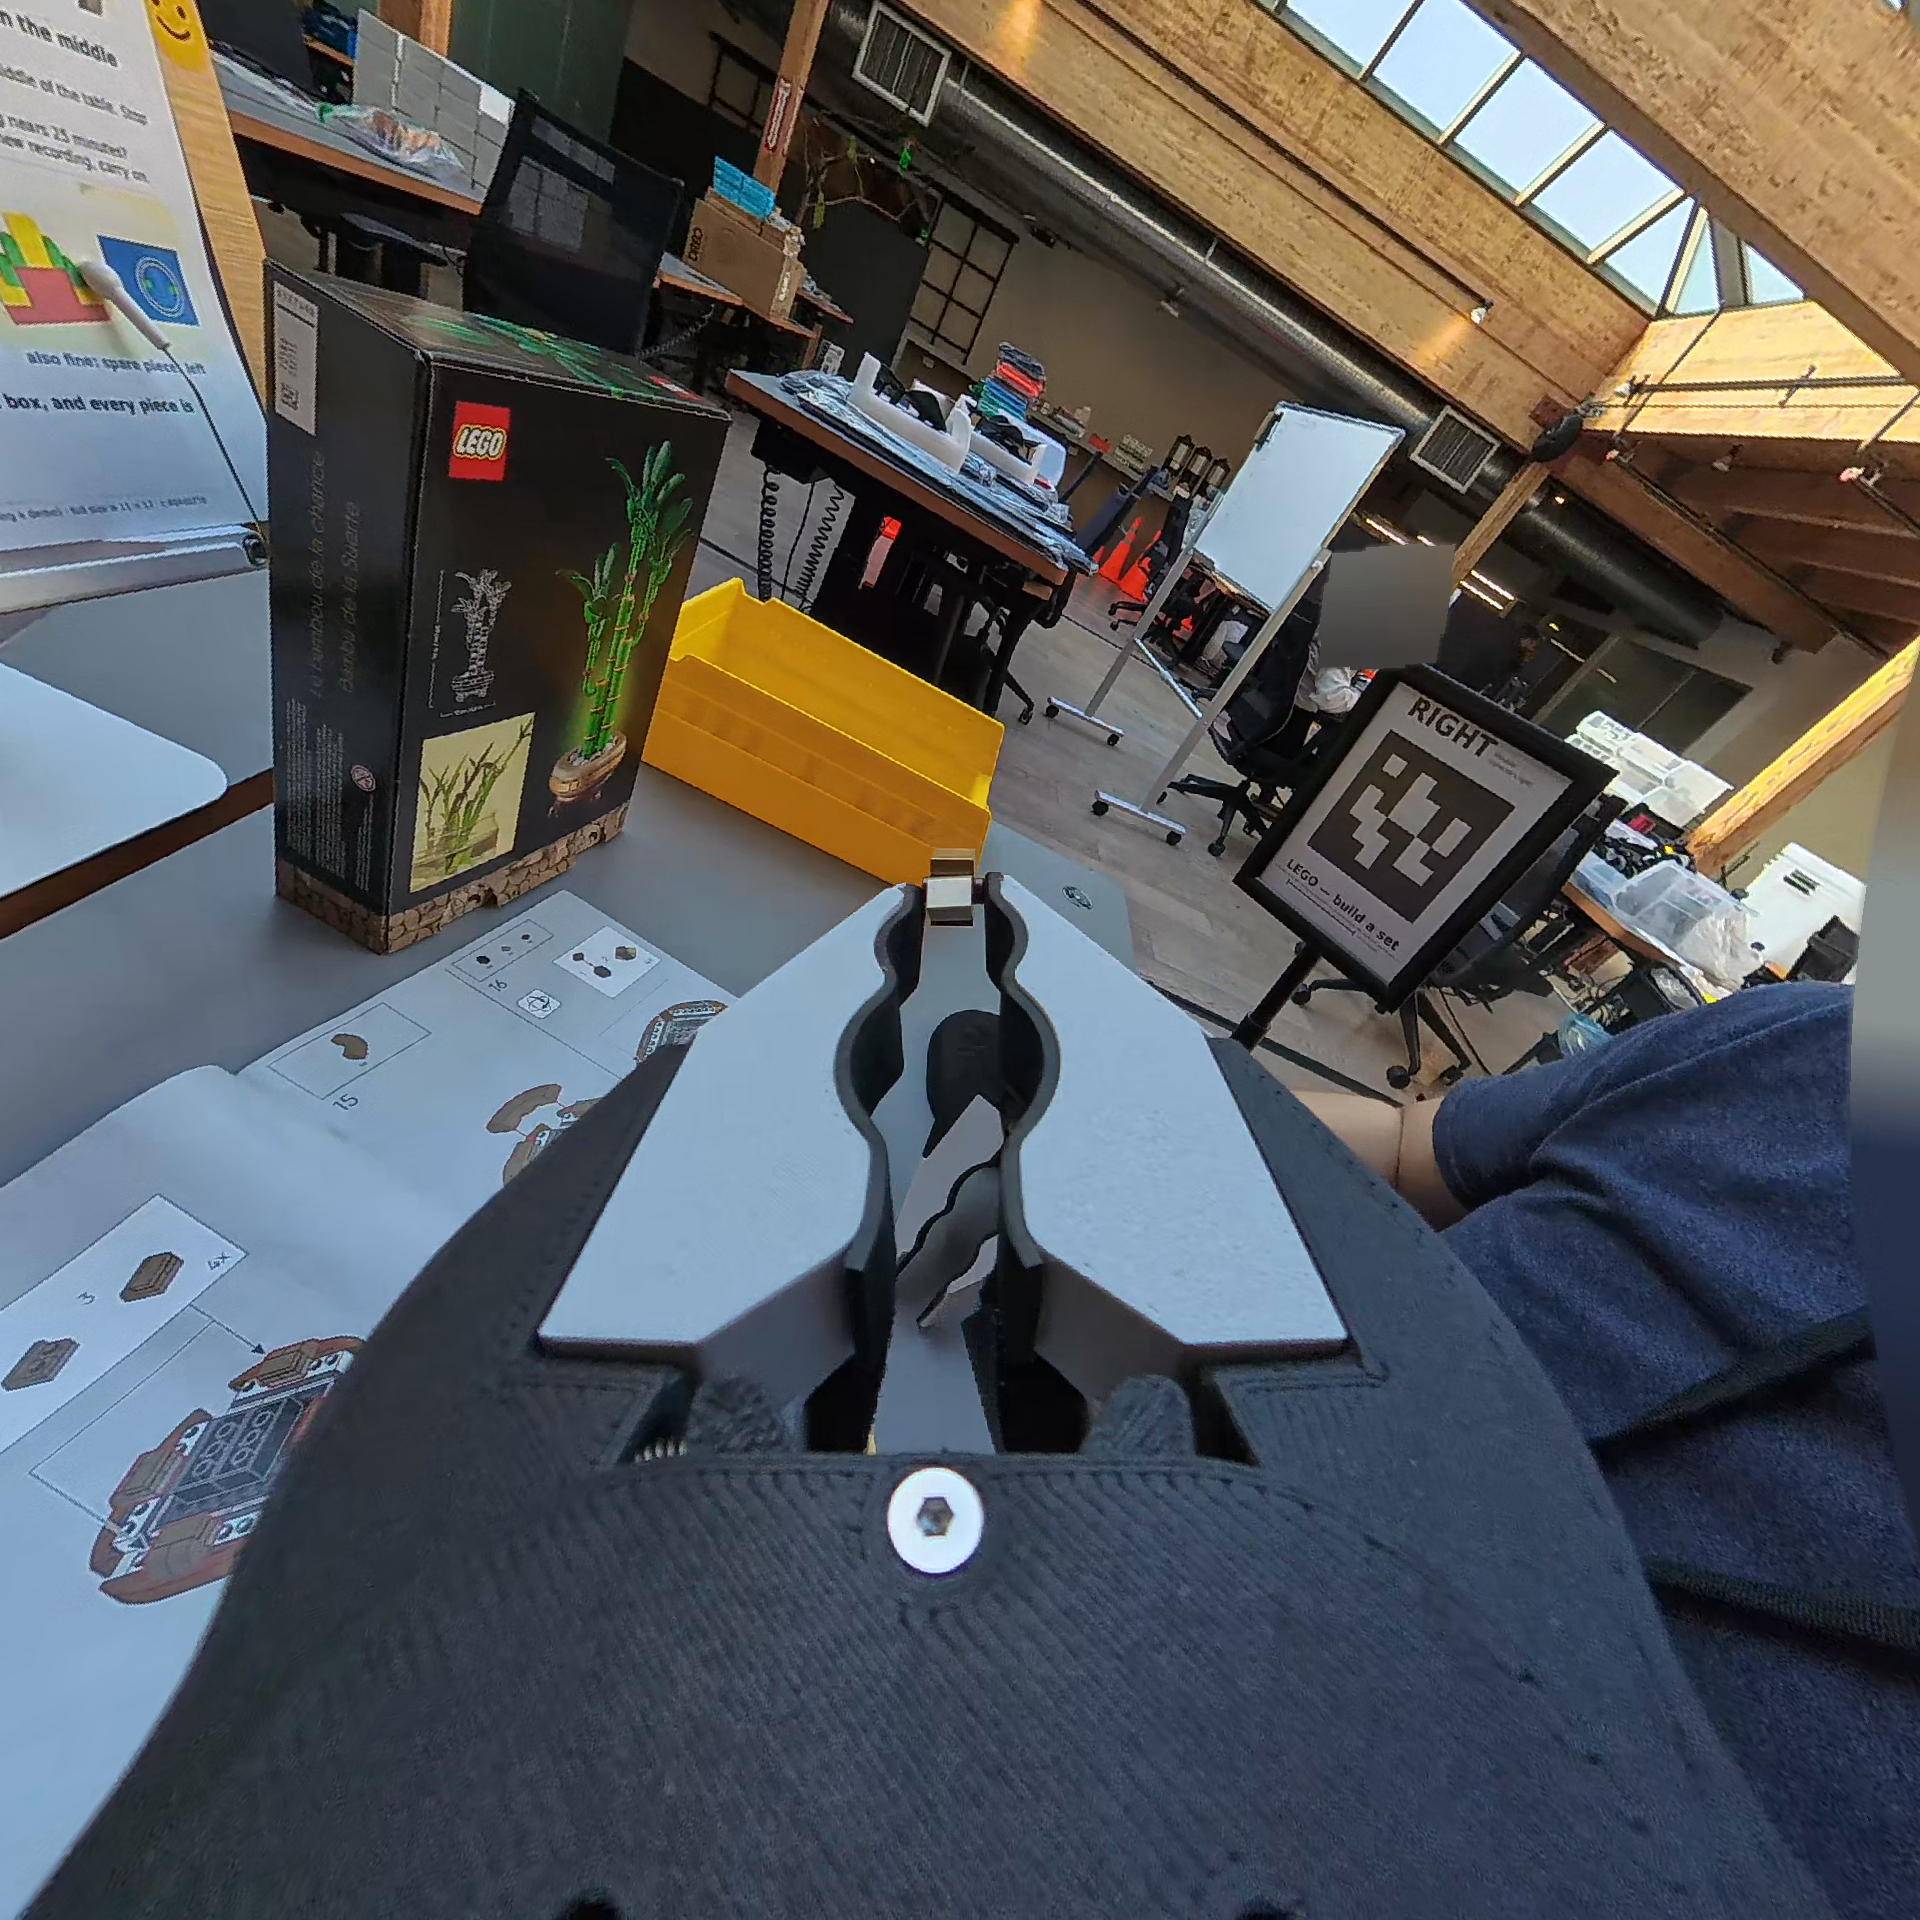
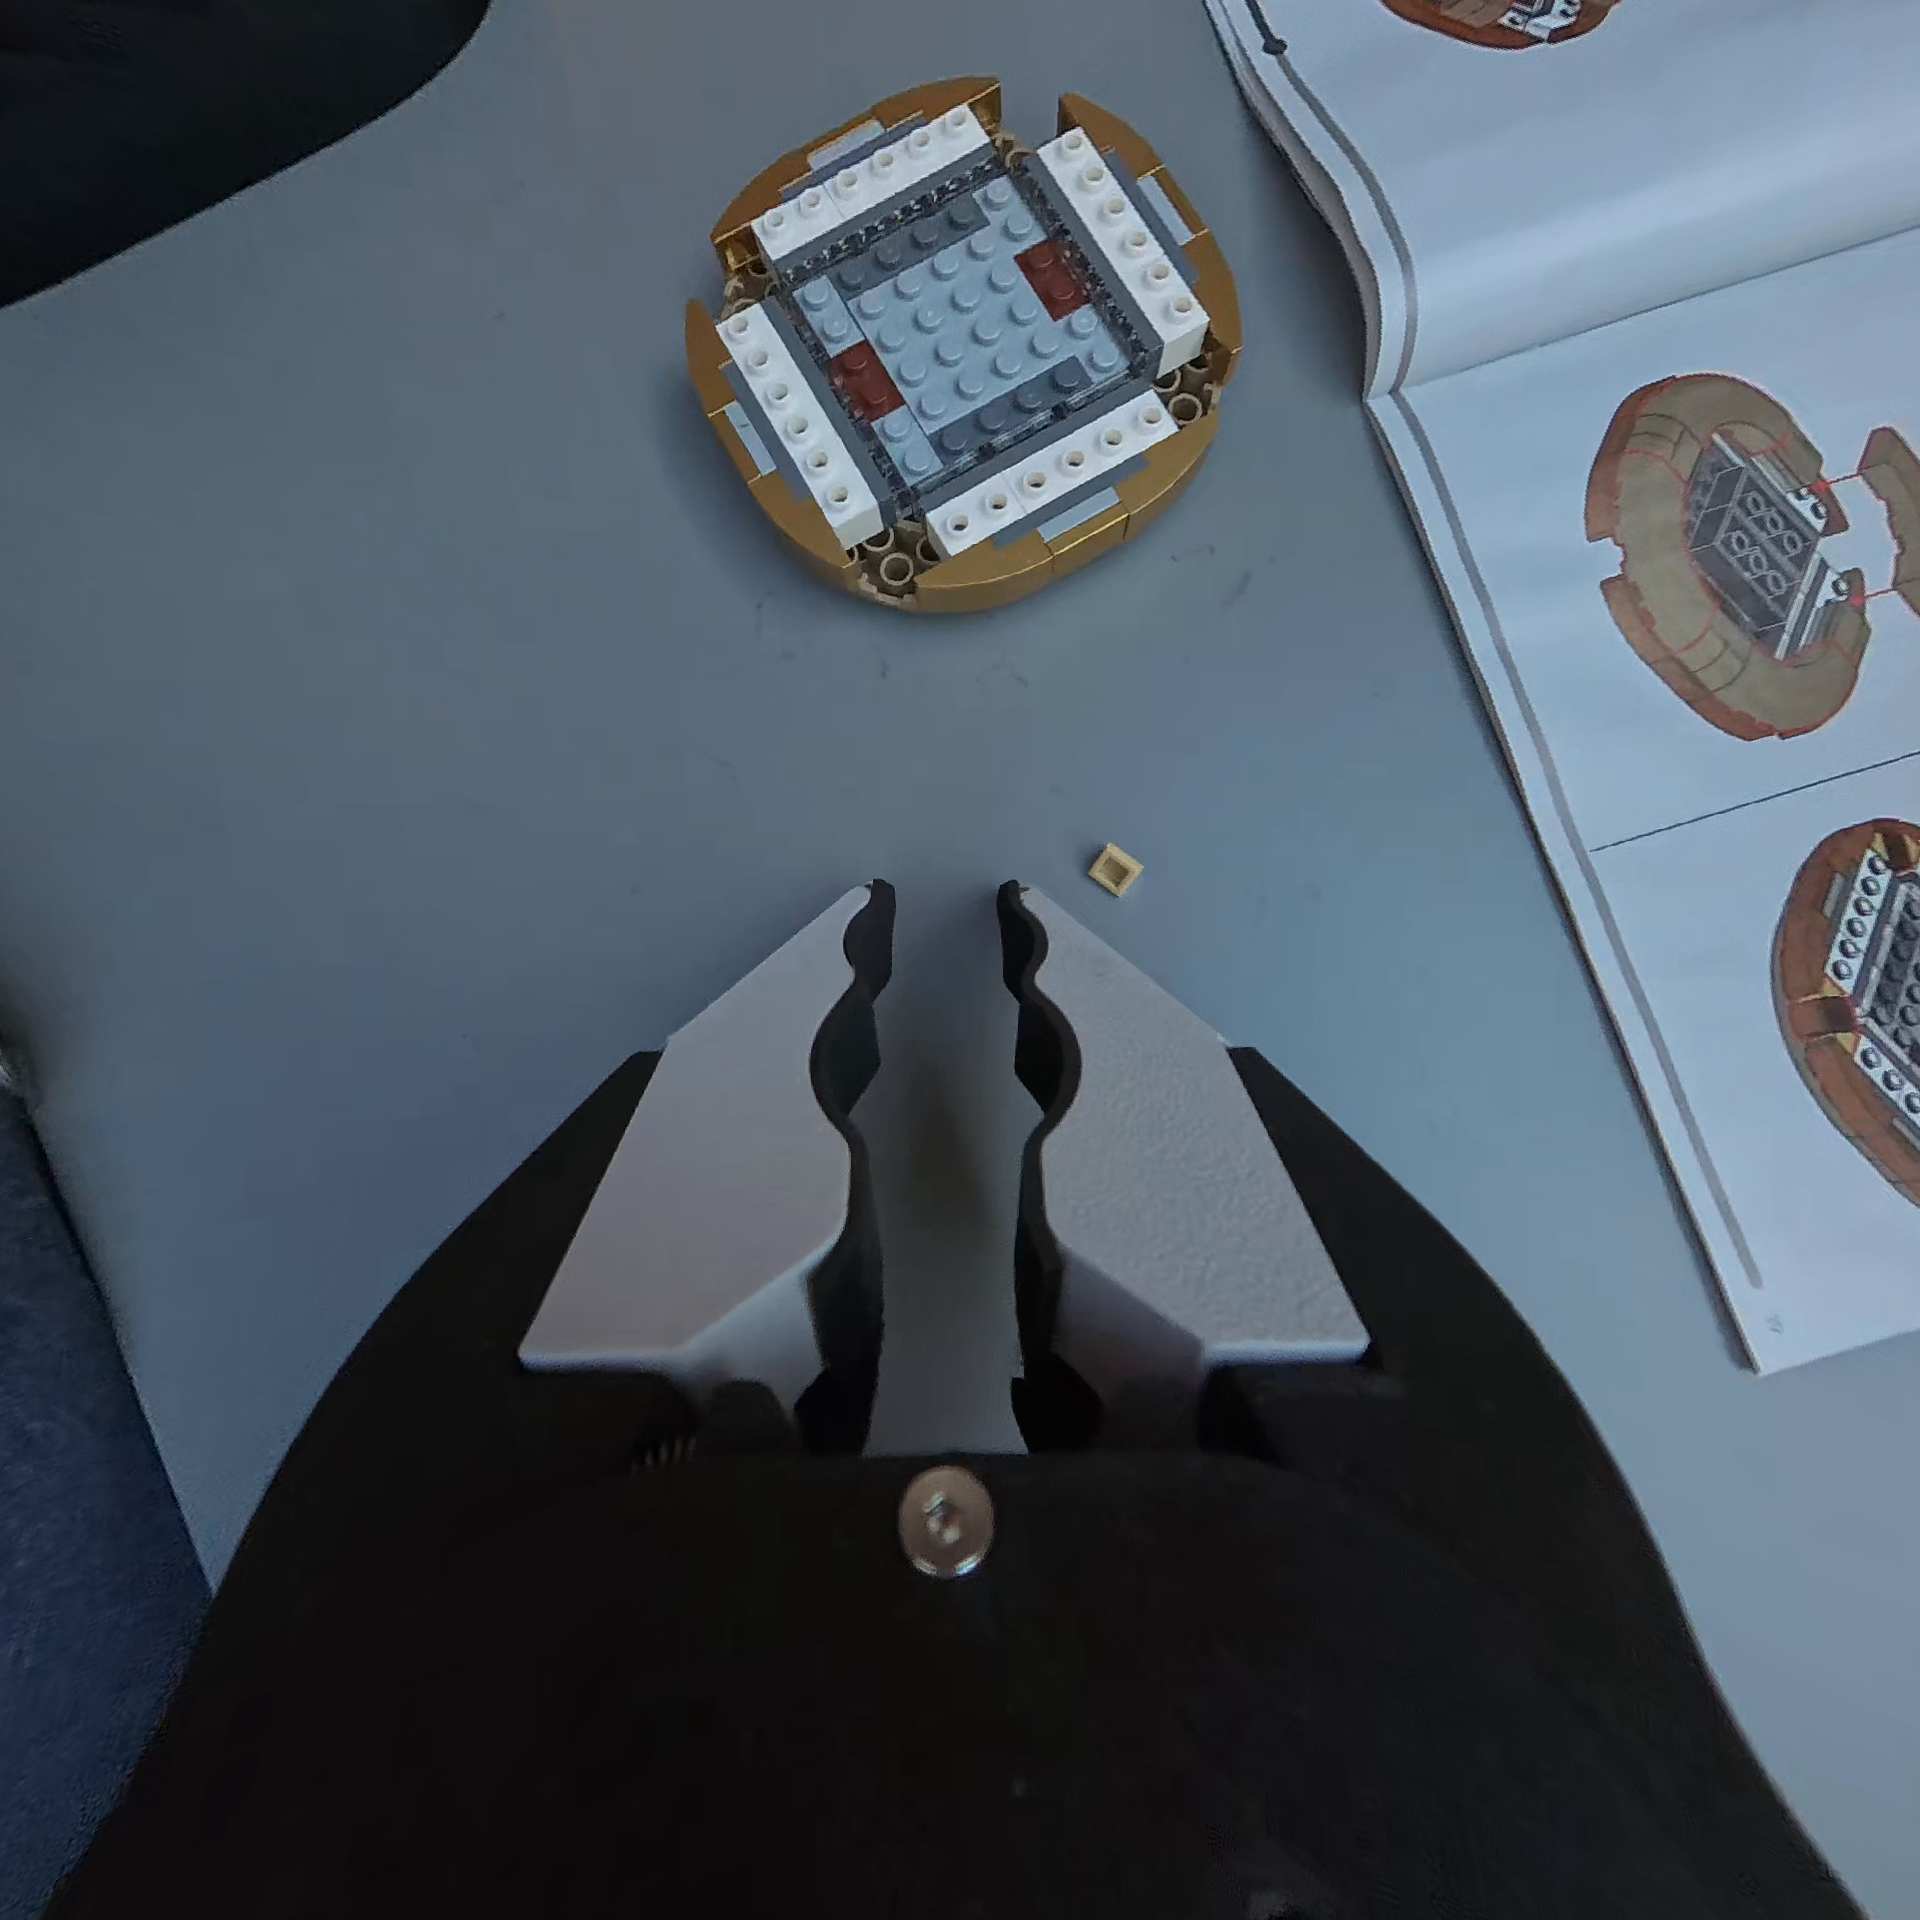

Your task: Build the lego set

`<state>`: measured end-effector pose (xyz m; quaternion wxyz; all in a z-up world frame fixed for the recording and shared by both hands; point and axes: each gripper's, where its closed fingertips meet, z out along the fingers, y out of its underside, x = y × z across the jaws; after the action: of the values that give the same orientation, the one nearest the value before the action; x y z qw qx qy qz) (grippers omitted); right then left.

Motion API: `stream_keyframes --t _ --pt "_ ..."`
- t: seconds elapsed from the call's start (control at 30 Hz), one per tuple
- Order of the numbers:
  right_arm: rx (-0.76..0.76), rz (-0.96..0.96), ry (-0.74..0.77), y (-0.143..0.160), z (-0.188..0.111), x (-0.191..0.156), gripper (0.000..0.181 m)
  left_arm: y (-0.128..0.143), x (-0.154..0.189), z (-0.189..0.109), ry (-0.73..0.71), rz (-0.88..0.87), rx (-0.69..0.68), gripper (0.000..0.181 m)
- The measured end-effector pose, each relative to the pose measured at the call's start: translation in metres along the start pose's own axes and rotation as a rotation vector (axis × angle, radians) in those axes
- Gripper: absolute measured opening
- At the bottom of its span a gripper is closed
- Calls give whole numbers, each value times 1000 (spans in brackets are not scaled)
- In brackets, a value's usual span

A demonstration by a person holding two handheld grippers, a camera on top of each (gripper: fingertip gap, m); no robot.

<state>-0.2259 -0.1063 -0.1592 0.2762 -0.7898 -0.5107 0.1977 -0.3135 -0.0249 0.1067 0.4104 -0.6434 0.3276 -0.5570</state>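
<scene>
Two grippers, your left gripper (image 1: pixel 952 891) pinching a small tan brick (image 1: pixel 951 896), your right gripper (image 2: pixel 945 902) narrowly parted and holding nothing above the grey surface (image 2: pixel 416 727), round gold-rimmed base (image 2: pixel 961 343) ahead, tiny tan tile (image 2: pixel 1116 869) just beside its tip.

Left wrist view: the left gripper (image 1: pixel 951 899) fills the lower centre of the frame, a small brick (image 1: pixel 950 889) pinched between its tips. The instruction booklet (image 1: pixel 312 1122) lies open on the table (image 1: pixel 156 987) at lower left. The box (image 1: pixel 457 613) stands upright behind the booklet, upper left of centre. The tray (image 1: pixel 821 727) sits just right of the box. A framed sign (image 1: pixel 1423 831) stands off the table at right.

Right wrist view: the right gripper (image 2: pixel 945 899) occupies the lower centre, tips apart. A small square piece (image 2: pixel 1116 868) lies on the table just right of the tips. The round base (image 2: pixel 961 343) sits at upper centre, well apart. The booklet (image 2: pixel 1662 623) lies along the right edge.
</scene>
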Motion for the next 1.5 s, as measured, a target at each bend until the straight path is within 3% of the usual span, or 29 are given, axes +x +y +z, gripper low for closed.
stream_keyframes --t 0.17,0.43,0.7,0.87,1.03,1.33,1.5 --pt "69 -43 128 -7 -11 28 20 0 0 1 -6 2 -1 9" --pt "42 31 35 -2 2 16 20 3 -2 3 -20 9 -21 9" --pt "52 -140 -31 -8 7 -3 21 2 -7 0 -27 -14 -5 9" --pt "118 -393 -50 -12 -8 10 21 0 -7 -2 -33 -3 2 9" --pt "193 -534 -209 -13 -6 22 21 4 -9 1 -35 -14 -13 9" --pt "156 -480 -460 -10 9 25 12 15 -18 13 -34 -39 -51 9" --pt "142 -476 -504 -10 9 24 11 24 -29 20 -44 -65 -84 9"
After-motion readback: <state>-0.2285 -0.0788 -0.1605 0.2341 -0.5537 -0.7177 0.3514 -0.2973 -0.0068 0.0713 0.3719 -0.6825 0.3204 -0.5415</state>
